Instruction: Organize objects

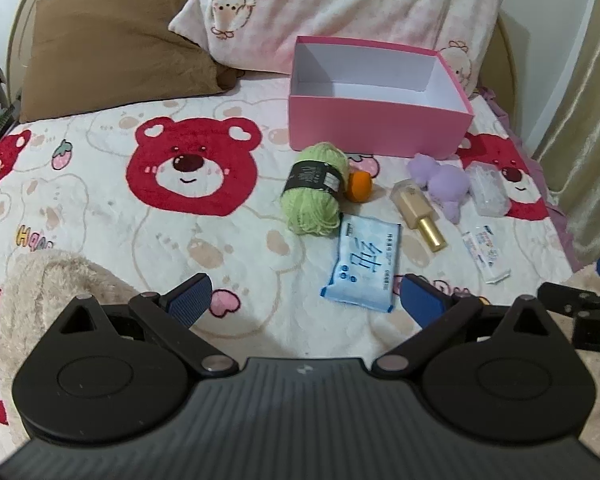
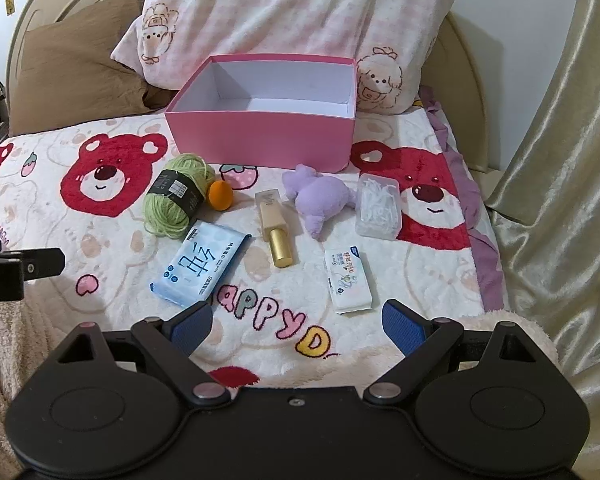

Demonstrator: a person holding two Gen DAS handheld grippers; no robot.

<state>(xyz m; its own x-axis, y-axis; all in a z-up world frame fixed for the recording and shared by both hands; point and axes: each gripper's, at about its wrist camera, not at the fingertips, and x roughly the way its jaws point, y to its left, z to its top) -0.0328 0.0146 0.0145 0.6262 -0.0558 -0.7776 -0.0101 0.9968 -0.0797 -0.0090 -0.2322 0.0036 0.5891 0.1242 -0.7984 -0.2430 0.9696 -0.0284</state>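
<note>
Left wrist view: I am holding the left gripper (image 1: 306,300) spread wide and empty; the blue tissue pack (image 1: 363,268) is lying between and just beyond its fingertips, the pink box (image 1: 374,126) farther back (lidless). Right wrist view: I am holding the right gripper (image 2: 298,326) equally wide, empty, the white wipes packet (image 2: 350,280) lying just ahead.

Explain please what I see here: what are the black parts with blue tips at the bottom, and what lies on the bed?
Each picture comes from a camera on a hand-held gripper, looking along its two blue-padded fingers. One shows the left gripper, the other the right gripper. Both are open and hold nothing. On the bear-print blanket stand an empty pink box and, before it, green yarn, an orange ball, a blue tissue pack, a gold-capped bottle, a purple plush toy, a clear plastic box and a small white packet.
</note>
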